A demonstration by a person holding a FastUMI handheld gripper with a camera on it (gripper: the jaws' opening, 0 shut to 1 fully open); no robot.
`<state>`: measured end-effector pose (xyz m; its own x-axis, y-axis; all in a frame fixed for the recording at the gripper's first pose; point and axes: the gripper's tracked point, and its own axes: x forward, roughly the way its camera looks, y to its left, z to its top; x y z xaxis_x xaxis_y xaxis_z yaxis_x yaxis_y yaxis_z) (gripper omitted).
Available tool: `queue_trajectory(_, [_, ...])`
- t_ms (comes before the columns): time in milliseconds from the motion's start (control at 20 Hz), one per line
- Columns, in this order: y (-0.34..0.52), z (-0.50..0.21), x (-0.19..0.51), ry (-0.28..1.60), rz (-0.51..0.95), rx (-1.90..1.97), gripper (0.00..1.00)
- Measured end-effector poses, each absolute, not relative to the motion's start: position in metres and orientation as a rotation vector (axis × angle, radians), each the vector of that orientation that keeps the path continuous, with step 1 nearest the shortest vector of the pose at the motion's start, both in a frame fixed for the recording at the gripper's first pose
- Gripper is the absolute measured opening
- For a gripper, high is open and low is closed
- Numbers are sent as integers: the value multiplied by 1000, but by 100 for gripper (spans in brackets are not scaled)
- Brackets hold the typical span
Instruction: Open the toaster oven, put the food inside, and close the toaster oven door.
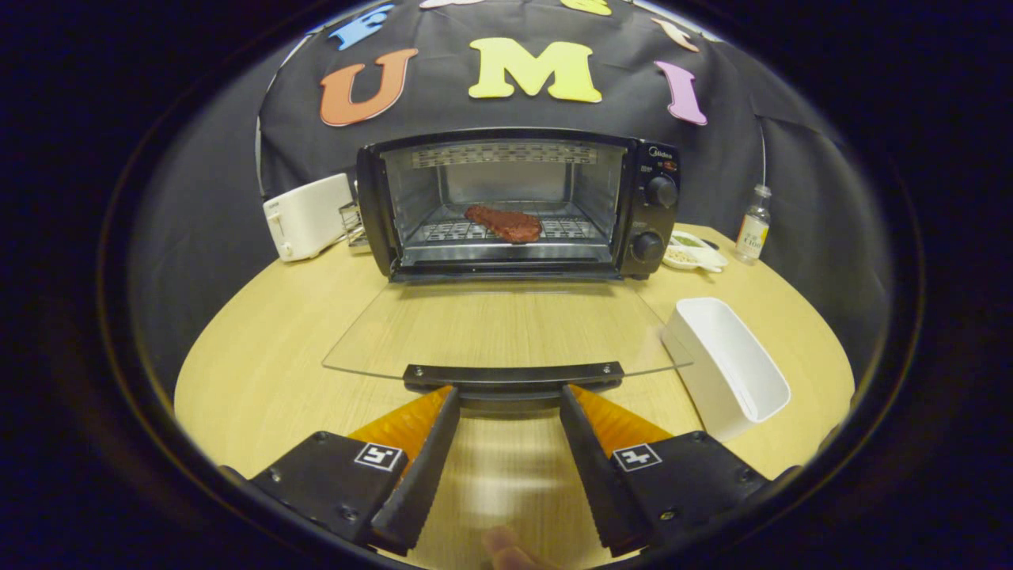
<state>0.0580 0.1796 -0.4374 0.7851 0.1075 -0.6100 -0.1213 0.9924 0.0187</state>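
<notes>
Meat (503,223), a flat red piece, lies on the wire rack (570,229) inside the toaster oven (518,204), far across the round wooden table (261,348). So the food is in, and I think only closing is left. The glass door (506,328) hangs down flat toward the near side. Its dark handle bar (513,375) runs left to right, right at the tips of the gripper (510,394). The fingers are spread wide with nothing between them, and each tip sits just by the near side of the bar; I cannot tell if they touch it. To shut the door, the bar must go up and away toward the oven. On the right, a white tub (732,360) stands empty beside the door. A white toaster (307,215) sits left of the oven.
</notes>
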Motion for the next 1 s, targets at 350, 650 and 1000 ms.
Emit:
queue_trajectory(350, [181,-414,62,597,124,-15,82])
queue_trajectory(650, [189,-356,83,382,147,-107,82])
queue_trajectory(1000, [199,-310,121,264,150,-81,83])
